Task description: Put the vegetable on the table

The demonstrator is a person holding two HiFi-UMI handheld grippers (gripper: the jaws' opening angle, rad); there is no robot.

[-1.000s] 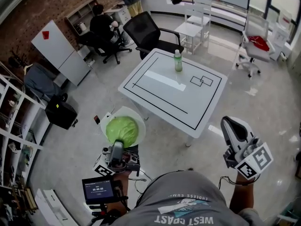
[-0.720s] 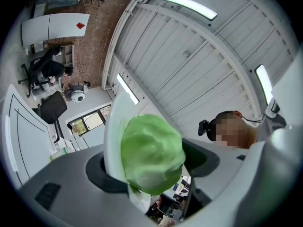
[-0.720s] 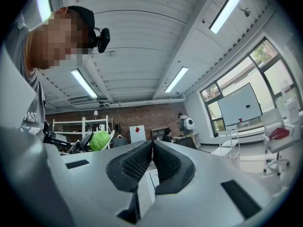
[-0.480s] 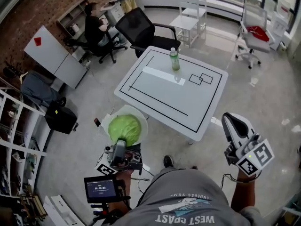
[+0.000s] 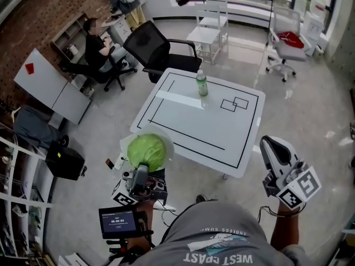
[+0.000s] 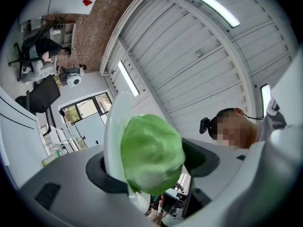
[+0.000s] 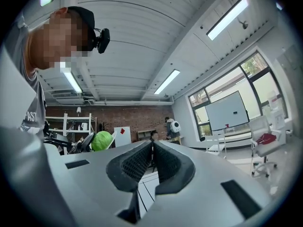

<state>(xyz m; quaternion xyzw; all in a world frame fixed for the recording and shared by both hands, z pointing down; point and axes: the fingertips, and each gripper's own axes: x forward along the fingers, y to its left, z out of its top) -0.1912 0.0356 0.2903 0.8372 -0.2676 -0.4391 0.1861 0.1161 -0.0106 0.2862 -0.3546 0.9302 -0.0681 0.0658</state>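
While the left gripper (image 5: 143, 170) has its fingers closed on the cabbage (image 5: 147, 151), the vegetable sits off the desk (image 5: 188, 121), over the floor just beside the desk's near left corner. It is a round, pale green head with a smooth, faintly veined surface. A white curved piece (image 5: 165, 143) lies against one side of it; whether that is a plate or part of the gripper cannot be told. In the left gripper view the cabbage (image 6: 151, 152) fills the gap between the dark pads. The right gripper (image 5: 275, 151) is off the desk's near right corner, its fingers pressed together with nothing between them. On the white desk, which is marked with black lines, a bottle (image 5: 202, 84) stands upright near the far edge, well apart from the cabbage. A black office chair (image 5: 152, 46) stands at the desk's far left corner, and two white chairs (image 5: 208, 29) lie beyond the far edge. A seated person (image 5: 94, 37) is farther off to the left, a black bag (image 5: 65, 162) rests on the floor, and a small screen (image 5: 117, 221) sits behind the left gripper.
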